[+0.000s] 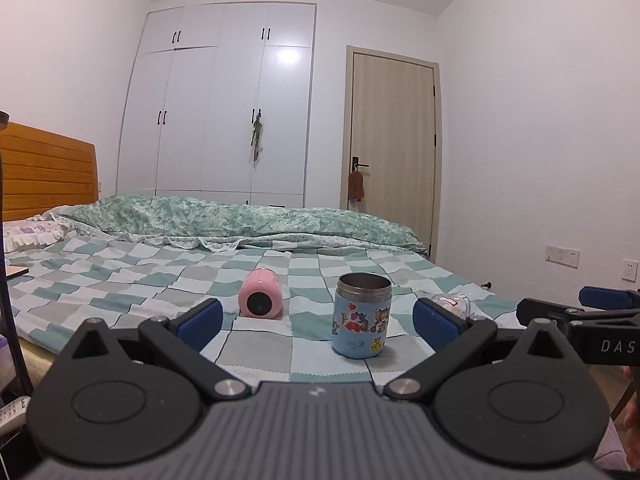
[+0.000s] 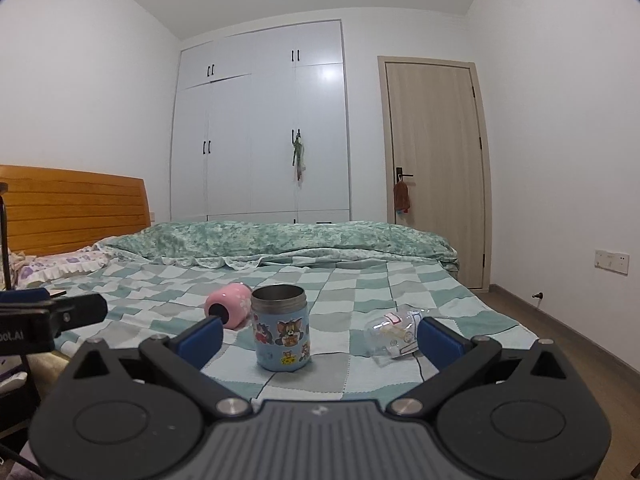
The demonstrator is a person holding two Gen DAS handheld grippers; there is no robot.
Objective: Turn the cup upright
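Observation:
A blue cartoon-print steel cup (image 1: 362, 316) (image 2: 281, 328) stands upright with its mouth up on the checked bedspread (image 1: 160, 276) (image 2: 360, 280). A pink cup (image 1: 261, 294) (image 2: 229, 305) lies on its side to its left, base toward me. A clear glass cup (image 2: 396, 336) (image 1: 452, 303) lies on its side to the right. My left gripper (image 1: 318, 322) is open and empty, short of the cups. My right gripper (image 2: 320, 338) is open and empty, with the blue cup between its fingers in view and the glass cup by its right finger (image 2: 438, 340).
A folded green quilt (image 1: 240, 220) (image 2: 280, 240) lies across the far side of the bed. A wooden headboard (image 2: 72, 204) and pillow (image 1: 32, 232) are at left. White wardrobe (image 2: 260, 120) and door (image 2: 436, 168) stand behind. Floor lies right of the bed.

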